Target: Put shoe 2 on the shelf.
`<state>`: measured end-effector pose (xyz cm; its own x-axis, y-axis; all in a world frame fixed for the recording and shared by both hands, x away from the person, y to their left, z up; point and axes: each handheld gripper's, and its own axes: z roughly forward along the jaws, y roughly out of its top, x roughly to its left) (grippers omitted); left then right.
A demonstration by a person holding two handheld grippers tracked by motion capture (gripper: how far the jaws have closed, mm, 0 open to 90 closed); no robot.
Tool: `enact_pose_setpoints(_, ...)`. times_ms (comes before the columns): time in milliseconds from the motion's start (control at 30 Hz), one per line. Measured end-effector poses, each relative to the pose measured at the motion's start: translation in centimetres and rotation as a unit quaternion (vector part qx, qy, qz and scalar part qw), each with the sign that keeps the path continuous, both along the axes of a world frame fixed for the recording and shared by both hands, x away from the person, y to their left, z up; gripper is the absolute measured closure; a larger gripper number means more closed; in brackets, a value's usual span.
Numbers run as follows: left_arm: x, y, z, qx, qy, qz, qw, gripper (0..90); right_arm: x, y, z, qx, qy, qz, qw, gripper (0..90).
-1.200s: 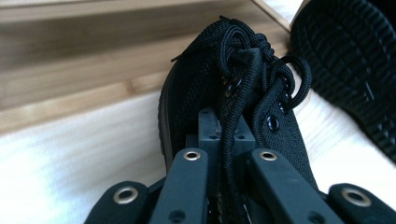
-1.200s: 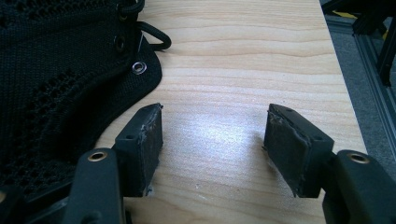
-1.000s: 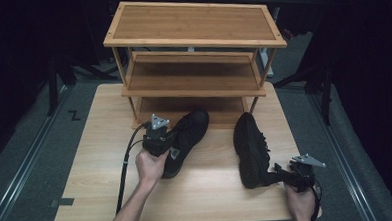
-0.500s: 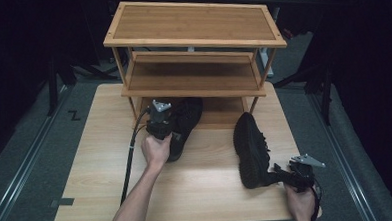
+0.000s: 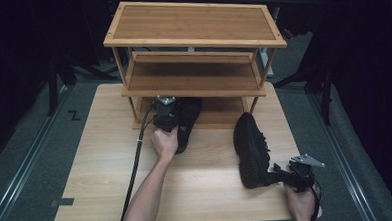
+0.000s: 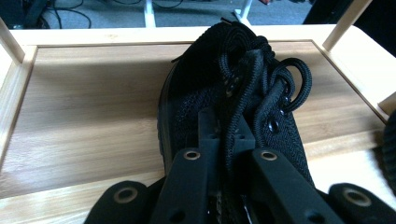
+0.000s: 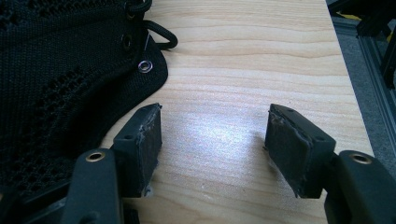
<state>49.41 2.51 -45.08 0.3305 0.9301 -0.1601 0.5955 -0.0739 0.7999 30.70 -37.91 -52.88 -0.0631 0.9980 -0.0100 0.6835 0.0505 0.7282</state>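
The left gripper (image 5: 165, 113) was clamped on a black lace-up shoe (image 5: 184, 122), its jaws drawn close together around the laced upper, as the left gripper view showed with the laces (image 6: 261, 88) bunched just ahead of the pads. That shoe lay with its toe pushed onto the lowest shelf (image 5: 224, 109) of the bamboo rack (image 5: 192, 23) and its heel end out over the wooden table (image 5: 101, 159).

The right gripper (image 5: 287, 175) rested low at the table's near right corner with its jaws spread wide and nothing between them; only bare tabletop showed in the gap. Its left pad (image 7: 148, 135) sat just beside the collar of the second black shoe (image 5: 250, 148), perhaps brushing the fabric, though the angle left that unclear. This second shoe lay on the table in front of the rack, well apart from the first.
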Motion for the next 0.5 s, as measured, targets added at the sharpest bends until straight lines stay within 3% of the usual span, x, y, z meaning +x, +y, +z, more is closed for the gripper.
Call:
enact_pose_setpoints(300,1.0,-0.4,-0.8,-0.005,0.012,0.014,0.9998,87.6,0.1,0.0,0.0,-0.002,0.0,0.005,1.0,36.6)
enact_pose_setpoints(400,1.5,-0.1,-1.0,-0.01,0.025,0.022,0.9994,87.4,0.1,0.0,0.0,-0.002,0.0,0.006,1.0,36.6)
enact_pose_setpoints(500,1.8,-0.1,-1.2,0.003,0.031,0.024,0.9992,86.9,0.1,0.0,0.0,-0.002,0.0,0.006,1.0,36.7)
